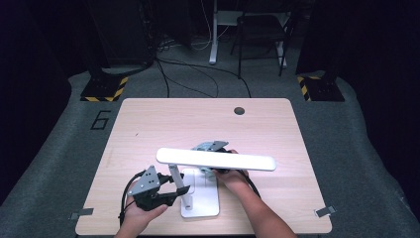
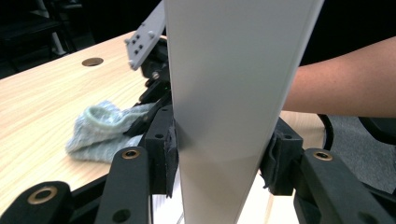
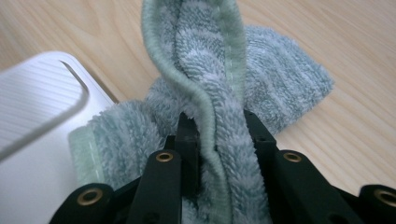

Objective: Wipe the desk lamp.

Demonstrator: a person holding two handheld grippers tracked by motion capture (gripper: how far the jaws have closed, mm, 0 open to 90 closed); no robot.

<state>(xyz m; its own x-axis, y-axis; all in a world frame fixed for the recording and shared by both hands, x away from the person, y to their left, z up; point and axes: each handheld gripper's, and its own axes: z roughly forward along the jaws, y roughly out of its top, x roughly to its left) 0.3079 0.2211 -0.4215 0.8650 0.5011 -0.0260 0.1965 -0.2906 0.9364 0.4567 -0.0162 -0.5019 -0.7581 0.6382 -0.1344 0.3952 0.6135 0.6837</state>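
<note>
My left gripper [image 1: 182, 189] clamps the white lamp's flat upright arm [image 2: 229, 107] to steady it on the wooden table [image 1: 148, 124], while my right gripper [image 3: 223, 140] pinches the pale green terry cloth [image 3: 224, 88] beside the lamp's white base [image 3: 32, 116], ready for wiping.

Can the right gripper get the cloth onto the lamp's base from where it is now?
Probably yes: the right gripper, shut on the cloth, sits right beside the base, with nothing between them.

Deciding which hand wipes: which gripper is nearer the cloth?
Right. The right gripper is shut on the cloth; the left gripper clamps the lamp, apart from the cloth.
</note>
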